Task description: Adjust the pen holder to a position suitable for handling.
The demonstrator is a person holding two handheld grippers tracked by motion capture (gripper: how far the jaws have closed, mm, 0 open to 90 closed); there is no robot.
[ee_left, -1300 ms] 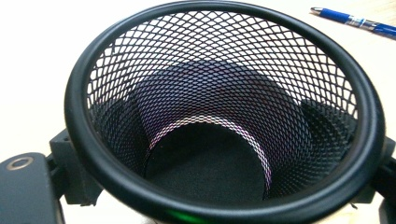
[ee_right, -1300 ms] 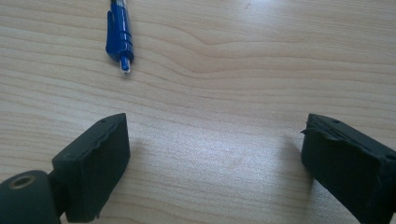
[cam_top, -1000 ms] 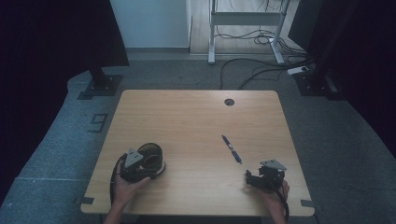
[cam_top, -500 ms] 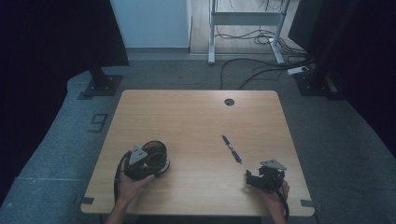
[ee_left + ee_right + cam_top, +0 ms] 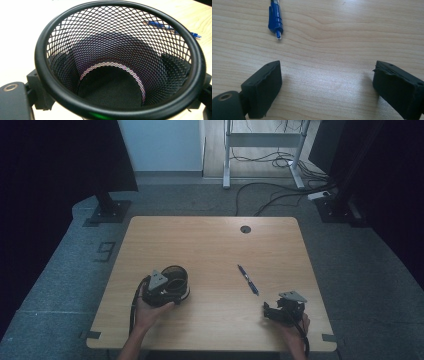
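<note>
Pen point(image 5: 248, 279), lying bare on the bench point(image 5: 210, 242) with its long axis slanted toward the right gripper point(image 5: 325, 86), is found just ahead of those released fingers point(image 5: 263, 88), while the cup point(image 5: 120, 60) is grasped by the left gripper point(image 5: 161, 289).

Wooden table point(image 5: 210, 240), grey carpet point(image 5: 65, 285), floor cables point(image 5: 270, 195)

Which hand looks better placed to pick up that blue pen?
The right gripper, probably: its fingers are open and empty, with the pen lying just ahead. The left gripper is shut on the mesh cup.
</note>
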